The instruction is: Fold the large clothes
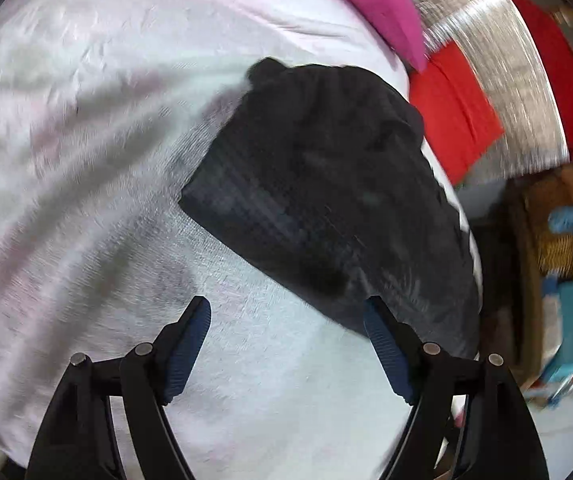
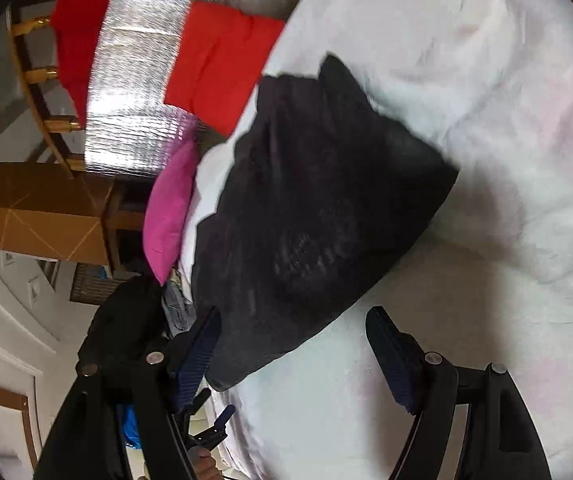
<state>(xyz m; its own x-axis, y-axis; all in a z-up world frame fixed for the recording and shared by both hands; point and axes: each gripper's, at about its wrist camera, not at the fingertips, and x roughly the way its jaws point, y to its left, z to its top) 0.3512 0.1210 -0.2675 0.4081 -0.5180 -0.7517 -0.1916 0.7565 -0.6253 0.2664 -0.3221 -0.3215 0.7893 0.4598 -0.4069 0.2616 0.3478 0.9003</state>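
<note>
Presently: one dark garment (image 1: 318,184), folded into a compact block, lying on a white bed (image 1: 86,120) near the bed's side edge. Left tongs (image 1: 286,344): spread wide, nothing between the pads; the garment lies ahead and to the right, its near edge just beyond the right finger. Right tongs (image 2: 292,350): likewise spread and empty; the garment (image 2: 318,216) lies ahead and to the left, its near corner overlapping the left finger in the view, though contact cannot be confirmed. Long axis: runs roughly diagonally away from both tongs, bunched at the far end. Nearer hand: judged about equal, each sitting at a near corner. Edges: the bed's side edge passes close beside the garment; a pink piece (image 2: 170,208) sits at that edge, and a red piece (image 2: 222,64) lies beyond on a silver mat (image 2: 142,80). Open room: broad bare bedding on the garment's other side and in front of the tongs, ample for shifting or refolding. Task status, as a judgement: this item appears folded and released. Both views motion-blurred; fine detail uncertain.
</note>
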